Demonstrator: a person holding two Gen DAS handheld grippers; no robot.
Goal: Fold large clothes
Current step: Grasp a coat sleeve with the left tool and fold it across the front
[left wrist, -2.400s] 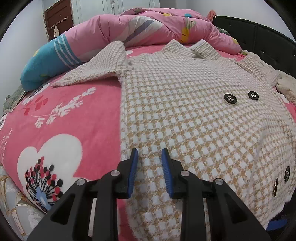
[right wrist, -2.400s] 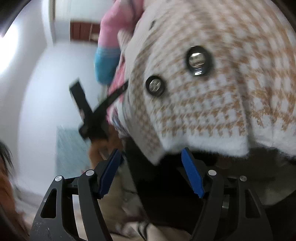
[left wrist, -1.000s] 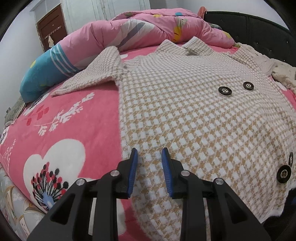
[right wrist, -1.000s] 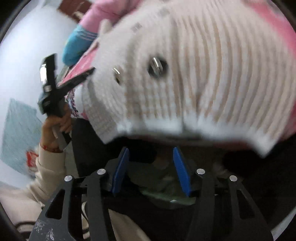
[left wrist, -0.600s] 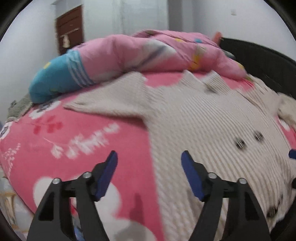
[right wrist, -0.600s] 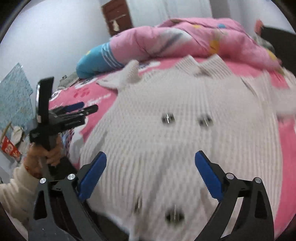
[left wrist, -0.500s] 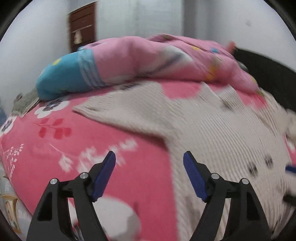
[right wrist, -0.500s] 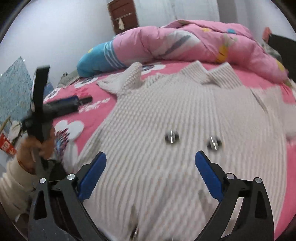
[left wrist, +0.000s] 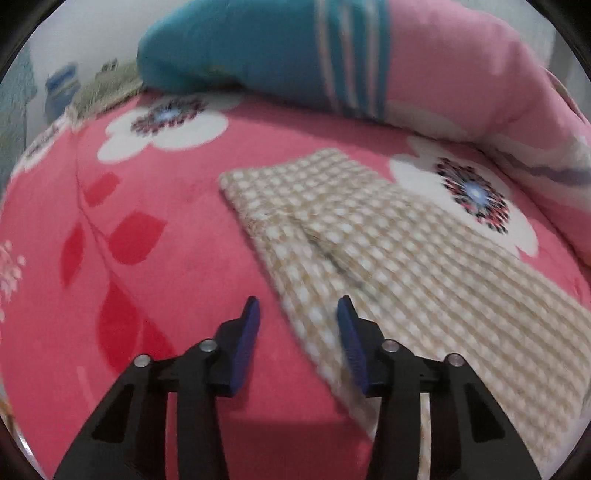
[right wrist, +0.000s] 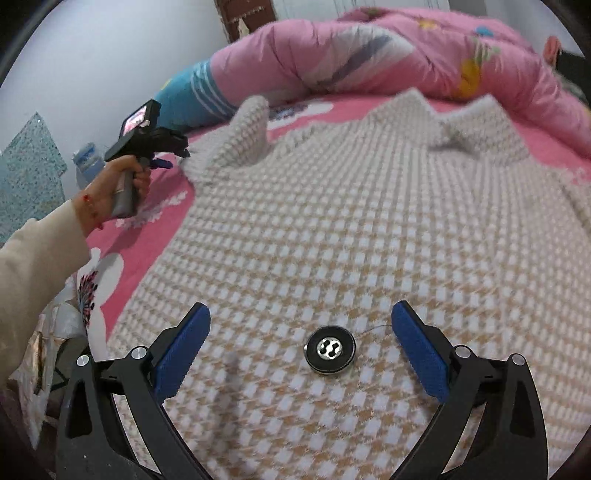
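A beige-and-white checked coat (right wrist: pixel 369 229) lies spread, front up, on the bed. My right gripper (right wrist: pixel 300 314) hovers wide open over its lower front, with one black-and-silver button (right wrist: pixel 330 350) showing between the fingers; nothing is gripped. In the left wrist view the coat's sleeve (left wrist: pixel 388 251) runs from the cuff at centre down to the right. My left gripper (left wrist: pixel 297 321) is over the sleeve's near edge. Its jaws are closing, the edge lies between them, and the pads stand apart from it. In the right wrist view a hand holds the left gripper (right wrist: pixel 166 163) beside that sleeve.
A pink floral blanket (left wrist: pixel 122 240) covers the bed. A rolled pink quilt with a teal end (left wrist: pixel 277 55) lies behind the sleeve. The quilt (right wrist: pixel 369 59) also borders the collar. A brown door (right wrist: pixel 243 18) is at the back. A blue bottle (left wrist: pixel 61 88) stands at far left.
My left gripper left the coat's hem, swung left to the sleeve, opened wide and has narrowed again. The right gripper came up from under the hem to over the front and opened wide.
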